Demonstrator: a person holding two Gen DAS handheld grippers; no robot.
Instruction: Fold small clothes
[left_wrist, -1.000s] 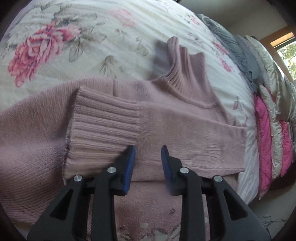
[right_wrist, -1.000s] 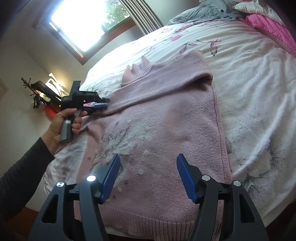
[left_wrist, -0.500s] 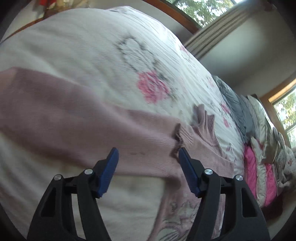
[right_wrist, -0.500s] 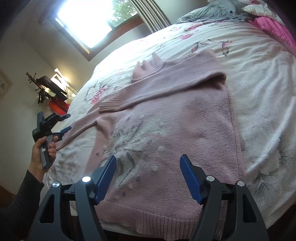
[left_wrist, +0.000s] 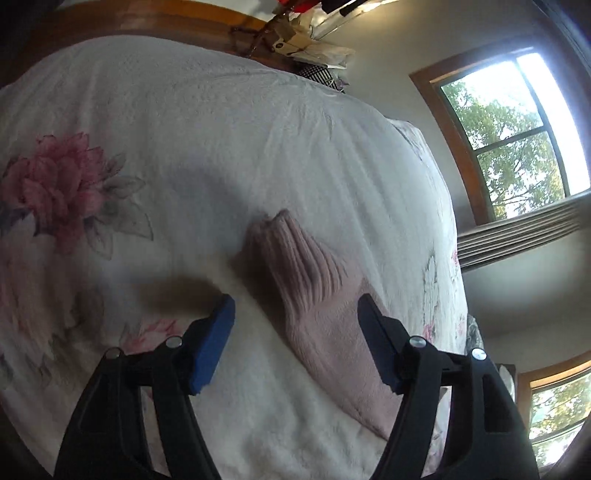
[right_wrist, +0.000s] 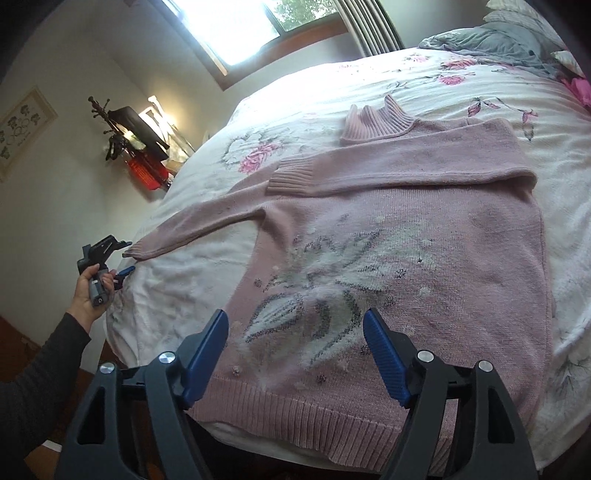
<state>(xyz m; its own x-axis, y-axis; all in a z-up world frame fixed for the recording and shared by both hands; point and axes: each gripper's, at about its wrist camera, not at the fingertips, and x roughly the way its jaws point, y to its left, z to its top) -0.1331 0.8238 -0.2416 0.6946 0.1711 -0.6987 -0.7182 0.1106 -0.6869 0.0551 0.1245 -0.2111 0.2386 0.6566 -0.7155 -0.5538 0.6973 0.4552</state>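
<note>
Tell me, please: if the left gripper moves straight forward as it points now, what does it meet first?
Most likely the ribbed cuff of the pink sweater's outstretched sleeve, lying between the open left gripper fingers on the bedspread. Depth is unclear.

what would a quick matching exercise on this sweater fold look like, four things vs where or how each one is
Things:
1. near sleeve
2. far sleeve
3. turtleneck collar
4. left gripper

States:
A. folded across the chest, cuff toward the person's side
B. fingers open, at the cuff by the bed's edge
C. stretched out flat on the bedspread, not folded
D. ribbed, sticking out past the shoulders onto the floral bedspread

Pairs: 1-C, 2-A, 3-D, 4-B
</note>
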